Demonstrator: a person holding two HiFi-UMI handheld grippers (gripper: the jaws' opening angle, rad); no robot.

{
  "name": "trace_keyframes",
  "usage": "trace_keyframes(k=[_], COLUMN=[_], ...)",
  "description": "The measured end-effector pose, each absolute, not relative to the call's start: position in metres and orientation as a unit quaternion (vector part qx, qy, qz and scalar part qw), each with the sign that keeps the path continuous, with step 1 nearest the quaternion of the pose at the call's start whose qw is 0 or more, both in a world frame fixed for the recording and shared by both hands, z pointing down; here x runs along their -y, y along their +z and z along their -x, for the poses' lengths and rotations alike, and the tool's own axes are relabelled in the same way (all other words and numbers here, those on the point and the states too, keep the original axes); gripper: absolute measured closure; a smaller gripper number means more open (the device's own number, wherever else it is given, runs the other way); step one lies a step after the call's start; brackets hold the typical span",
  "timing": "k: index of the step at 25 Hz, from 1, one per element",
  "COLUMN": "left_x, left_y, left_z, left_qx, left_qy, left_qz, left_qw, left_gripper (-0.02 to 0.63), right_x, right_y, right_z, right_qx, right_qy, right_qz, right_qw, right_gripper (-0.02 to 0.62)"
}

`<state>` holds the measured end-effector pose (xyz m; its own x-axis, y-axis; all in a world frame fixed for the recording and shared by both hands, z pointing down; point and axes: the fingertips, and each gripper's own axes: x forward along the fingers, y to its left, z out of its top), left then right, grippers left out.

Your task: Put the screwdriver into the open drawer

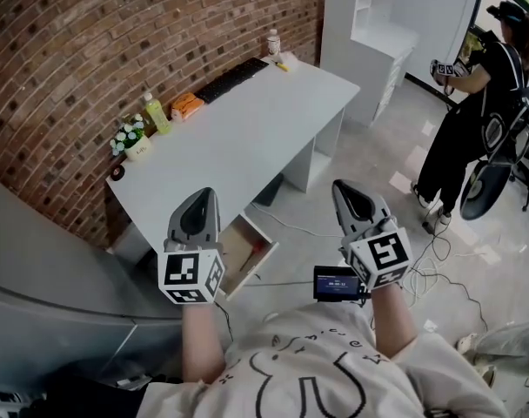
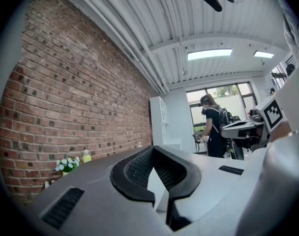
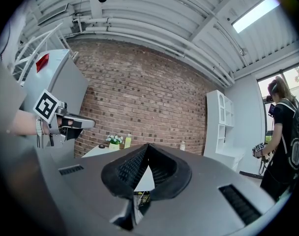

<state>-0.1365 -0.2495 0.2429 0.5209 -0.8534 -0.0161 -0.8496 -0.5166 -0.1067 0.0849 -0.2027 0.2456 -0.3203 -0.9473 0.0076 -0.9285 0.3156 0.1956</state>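
A white desk [image 1: 247, 138] stands against the brick wall, and the drawer [image 1: 240, 259] under its near end is pulled open, with something small and red [image 1: 258, 247] inside. At the desk's far end a small yellow object [image 1: 283, 65], possibly the screwdriver, lies beside a bottle [image 1: 273, 42]. My left gripper [image 1: 206, 193] hovers above the drawer with its jaws shut and empty; in its own view the left gripper [image 2: 153, 148] points at the wall. My right gripper [image 1: 342, 185] is held over the floor to the right of the desk, also shut on nothing, and the right gripper [image 3: 148, 146] faces the desk.
On the desk are a flower pot [image 1: 130, 138], a yellow-green bottle [image 1: 157, 113], an orange item [image 1: 186, 104], a black keyboard [image 1: 234, 78] and a dark ring [image 1: 117, 172]. A white shelf unit [image 1: 378, 33] stands behind. A person [image 1: 473, 103] stands far right. Cables [image 1: 438, 259] lie on the floor.
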Motion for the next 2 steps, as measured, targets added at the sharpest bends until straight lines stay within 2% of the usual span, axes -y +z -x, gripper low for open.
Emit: trace_keyframes(k=[2], left_x=[0.2505], left_y=[0.2407], left_z=[0.139], left_qx=[-0.496], left_qy=[-0.019], left_qz=[0.866], left_qw=[0.056], left_gripper=[0.595], right_x=[0.2044], right_y=[0.2435], right_z=[-0.0847], right_qx=[0.808], right_qy=[-0.079], right_qz=[-0.58], right_qw=[0.06], right_gripper=[0.577])
